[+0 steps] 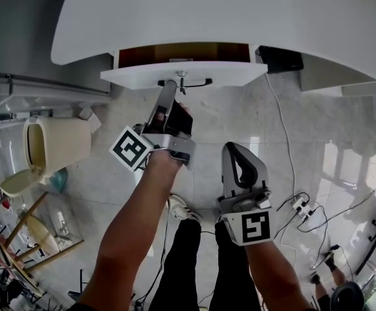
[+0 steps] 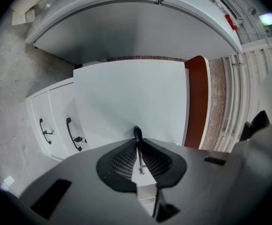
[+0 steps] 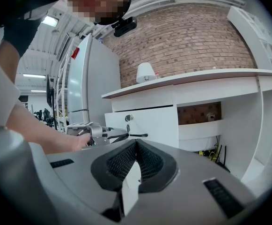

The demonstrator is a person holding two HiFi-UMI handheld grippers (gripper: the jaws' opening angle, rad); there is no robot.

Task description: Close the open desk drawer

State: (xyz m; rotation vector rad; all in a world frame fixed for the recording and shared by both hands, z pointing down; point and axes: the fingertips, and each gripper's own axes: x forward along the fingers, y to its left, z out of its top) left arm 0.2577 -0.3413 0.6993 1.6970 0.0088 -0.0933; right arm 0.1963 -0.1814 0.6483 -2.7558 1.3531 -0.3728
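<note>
The white desk (image 1: 239, 18) has its top drawer (image 1: 136, 75) pulled partly out, and the brown inside (image 1: 181, 52) shows. A black handle (image 1: 197, 82) sits on the drawer front. My left gripper (image 1: 175, 86) reaches level to that handle, jaws shut on it. In the left gripper view the left gripper (image 2: 137, 134) pinches the black handle against the white drawer front (image 2: 131, 97). My right gripper (image 1: 233, 149) hangs back from the desk, shut and holding nothing. In the right gripper view the right gripper (image 3: 136, 143) points at the drawer (image 3: 154, 123).
A beige bin (image 1: 52, 141) stands on the floor at the left. A power strip with cables (image 1: 299, 205) lies at the right. Two lower drawers with black handles (image 2: 72, 134) sit beside the open one. A black box (image 1: 279, 58) hangs under the desk.
</note>
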